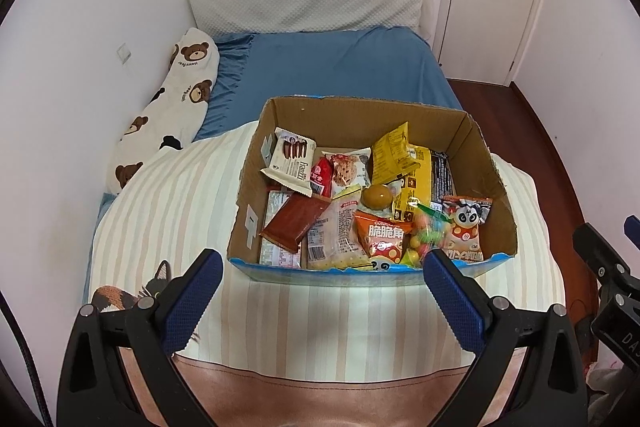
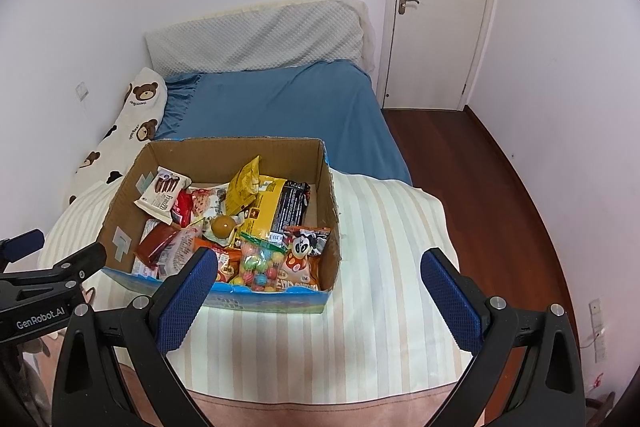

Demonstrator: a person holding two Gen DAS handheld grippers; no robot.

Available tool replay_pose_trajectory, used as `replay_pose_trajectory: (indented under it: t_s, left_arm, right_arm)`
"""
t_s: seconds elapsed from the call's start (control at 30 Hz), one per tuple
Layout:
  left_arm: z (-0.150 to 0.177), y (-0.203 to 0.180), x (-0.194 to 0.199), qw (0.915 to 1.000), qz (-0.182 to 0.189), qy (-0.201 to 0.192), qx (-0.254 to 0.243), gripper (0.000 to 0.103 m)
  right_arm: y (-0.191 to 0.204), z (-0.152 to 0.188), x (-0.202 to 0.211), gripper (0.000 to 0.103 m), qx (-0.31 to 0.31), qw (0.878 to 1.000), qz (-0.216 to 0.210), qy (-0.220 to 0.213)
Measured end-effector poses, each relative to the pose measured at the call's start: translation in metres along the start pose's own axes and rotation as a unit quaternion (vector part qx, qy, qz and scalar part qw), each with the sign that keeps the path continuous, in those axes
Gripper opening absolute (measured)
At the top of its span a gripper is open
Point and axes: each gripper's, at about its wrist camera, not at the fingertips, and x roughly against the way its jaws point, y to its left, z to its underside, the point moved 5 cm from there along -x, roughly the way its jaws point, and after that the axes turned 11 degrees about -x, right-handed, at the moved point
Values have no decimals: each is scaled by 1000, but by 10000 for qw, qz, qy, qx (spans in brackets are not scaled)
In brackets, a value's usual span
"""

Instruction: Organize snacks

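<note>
Along the wall at the far left lay a bear-print pillow [image 1: 168,115], beside the blue sheet [image 1: 328,67] of the bed. Nearer, a striped blanket [image 1: 180,195] covered the bed, and a cat-shaped toy [image 1: 132,293] peeked out just behind the left claw [image 1: 320,267], whose blue-padded fingers stood wide apart, empty, hovering over the blanket just short of the box. The cardboard box [image 1: 360,109] sat on the striped blanket, open-topped and holding all the snacks. At its left end a white wafer pack [image 1: 291,163] leaned against the wall, with a brown packet [image 1: 294,223] nearer the front. In the middle lay a red sausage pack [image 1: 322,177], a round brown sweet [image 1: 377,197] and an orange snack bag [image 1: 380,231]. Toward the right stood a yellow bag [image 1: 394,151], a bag of coloured candy balls [image 1: 424,231] and a panda-print packet [image 1: 466,227]. In the right wrist view, the right claw [image 2: 320,267] was likewise spread open and empty, its left finger in front of the box's near edge, its right finger over bare blanket. Farther right were the wooden floor [image 2: 480,167] and a white door [image 2: 444,7].
</note>
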Motion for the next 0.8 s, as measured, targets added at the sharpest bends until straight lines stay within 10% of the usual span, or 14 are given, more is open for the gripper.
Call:
replay_pose_trajectory:
  t_s: [0.8]
  left_arm:
    - [2,-3,14,9999,33,-110,-86,103]
  right_arm:
    - [1,6,5,103,-16,10000,-7,9]
